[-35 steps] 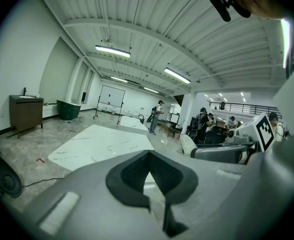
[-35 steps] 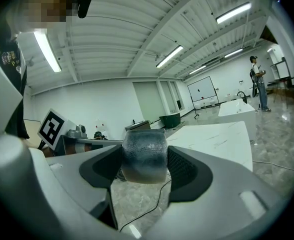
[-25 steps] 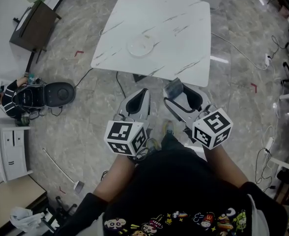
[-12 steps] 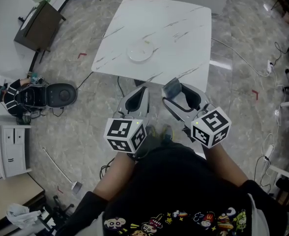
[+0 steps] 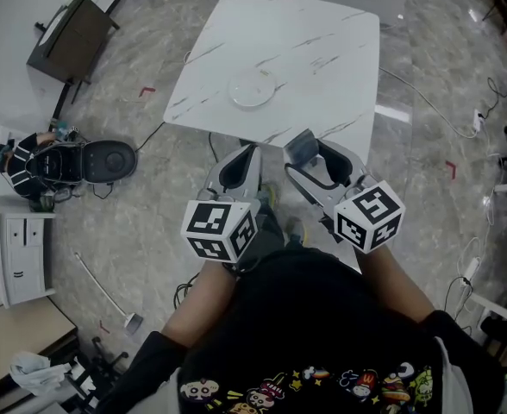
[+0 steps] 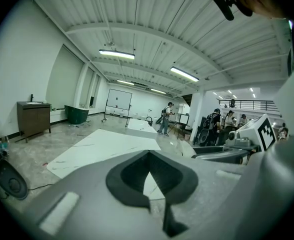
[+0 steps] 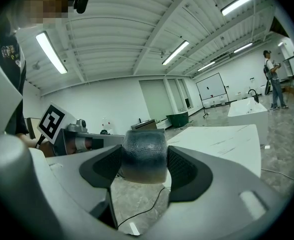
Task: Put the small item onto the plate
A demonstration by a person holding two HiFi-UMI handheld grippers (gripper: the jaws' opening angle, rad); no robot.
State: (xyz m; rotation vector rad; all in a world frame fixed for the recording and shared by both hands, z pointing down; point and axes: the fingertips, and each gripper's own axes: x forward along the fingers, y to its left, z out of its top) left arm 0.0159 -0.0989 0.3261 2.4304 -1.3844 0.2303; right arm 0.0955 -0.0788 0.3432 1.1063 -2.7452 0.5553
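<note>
A white plate (image 5: 253, 89) sits near the middle of the white marble table (image 5: 322, 50), ahead of me in the head view. My right gripper (image 5: 305, 152) is shut on the small item (image 5: 302, 147), a grey rounded block, held just short of the table's near edge. In the right gripper view the small item (image 7: 143, 159) fills the gap between the dark pads (image 7: 187, 171). My left gripper (image 5: 248, 152) hangs beside it, shut with nothing in it. In the left gripper view its pads (image 6: 132, 176) meet, with the table (image 6: 102, 146) beyond.
On the floor to the left are a black round machine (image 5: 111, 159), a dark cabinet (image 5: 68, 37) and a white drawer unit (image 5: 8, 253). Cables (image 5: 426, 102) run over the floor on the right. Several people (image 6: 168, 118) stand far off.
The table and plate have drawn slightly nearer and shifted a little to the right in the head view. Both grippers keep their pose, the right one still holding the item.
</note>
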